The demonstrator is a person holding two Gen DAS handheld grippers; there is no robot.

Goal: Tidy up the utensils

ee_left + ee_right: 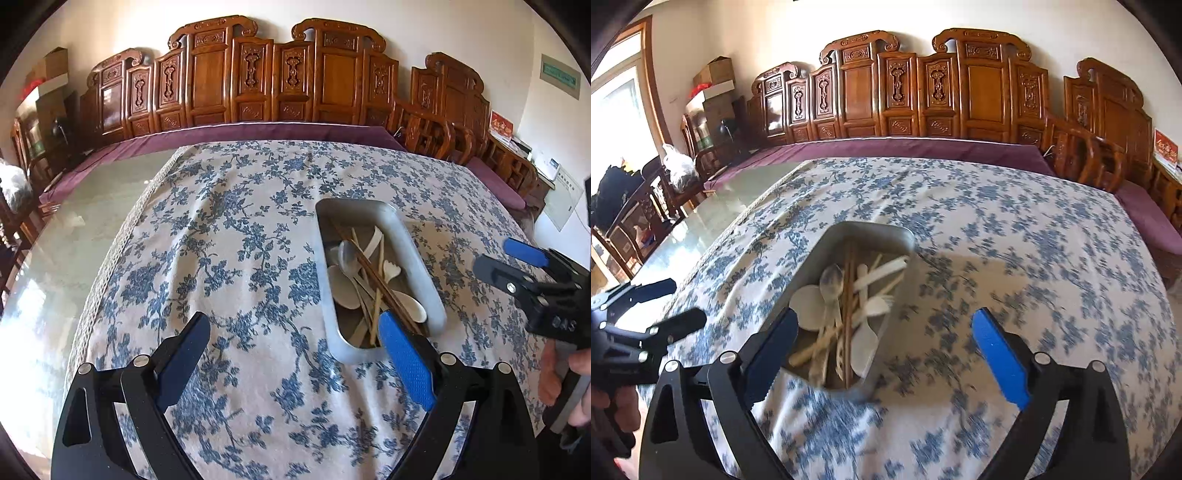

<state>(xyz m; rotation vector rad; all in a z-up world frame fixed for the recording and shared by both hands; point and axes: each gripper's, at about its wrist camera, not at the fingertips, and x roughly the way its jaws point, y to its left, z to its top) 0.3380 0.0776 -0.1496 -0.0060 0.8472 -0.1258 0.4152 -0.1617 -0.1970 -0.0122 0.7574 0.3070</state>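
A metal tray (424,273) (812,266) sits on the blue-flowered tablecloth. It holds a pile of utensils: white spoons (343,282) (810,306), a white fork (392,268) (879,305), a metal spoon (347,253) (832,281), brown chopsticks (376,275) (848,295) and pale chopsticks. My left gripper (295,363) is open and empty, just left of and before the tray. My right gripper (884,358) is open and empty, its left finger over the tray's near left rim. Each gripper shows in the other's view: the right one (517,266), the left one (676,299).
The tablecloth (240,258) (1015,258) covers most of a glass-topped table; bare glass (74,229) lies at the left. A carved wooden bench with a purple cushion (258,133) runs along the far side. Chairs and boxes stand at the far left.
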